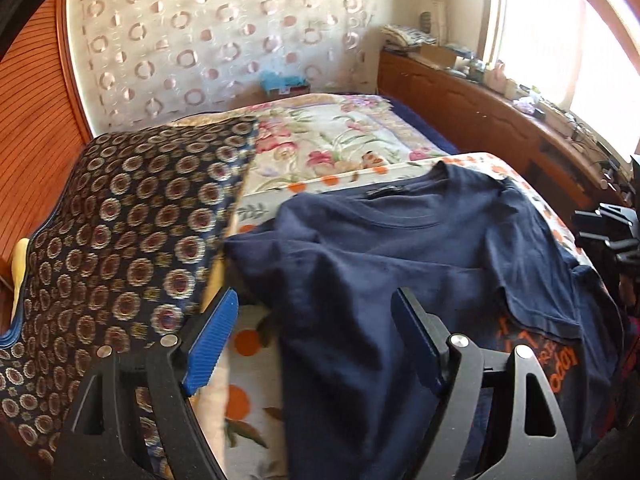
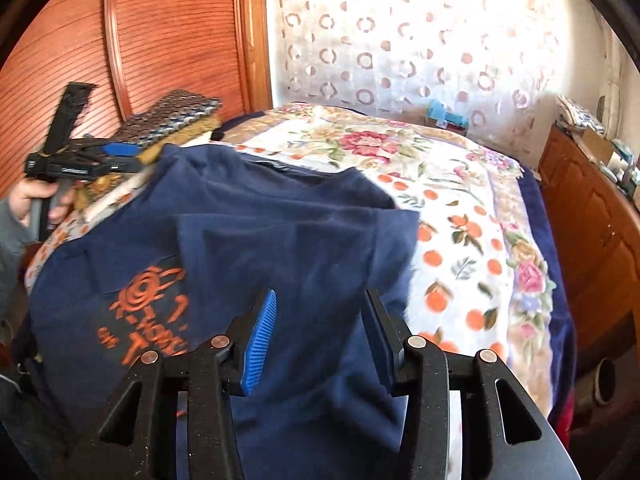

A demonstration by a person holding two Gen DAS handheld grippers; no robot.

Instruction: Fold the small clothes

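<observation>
I have the navy blue cotton T-shirt with the orange printed logo (image 1: 400, 248) lying rumpled on the white fleece blanket patterned with oranges and flowers (image 2: 472, 240), its collar toward the far side of the bed and one sleeve folded over the chest. My left gripper (image 1: 316, 340) hangs over the shirt's near edge with its jaws spread wide — one blue ribbed pad (image 1: 212, 344) sits above the blanket, the other above the cloth, and nothing is pinched between them. My right gripper (image 2: 320, 336) hovers low over the shirt's body, jaws parted about halfway, with fabric below the gap but not clamped by the pads. Just beside the shirt lies a dark folded quilt covered in round medallions (image 1: 120, 240), against the reddish slatted wooden wardrobe door (image 2: 168, 40).
</observation>
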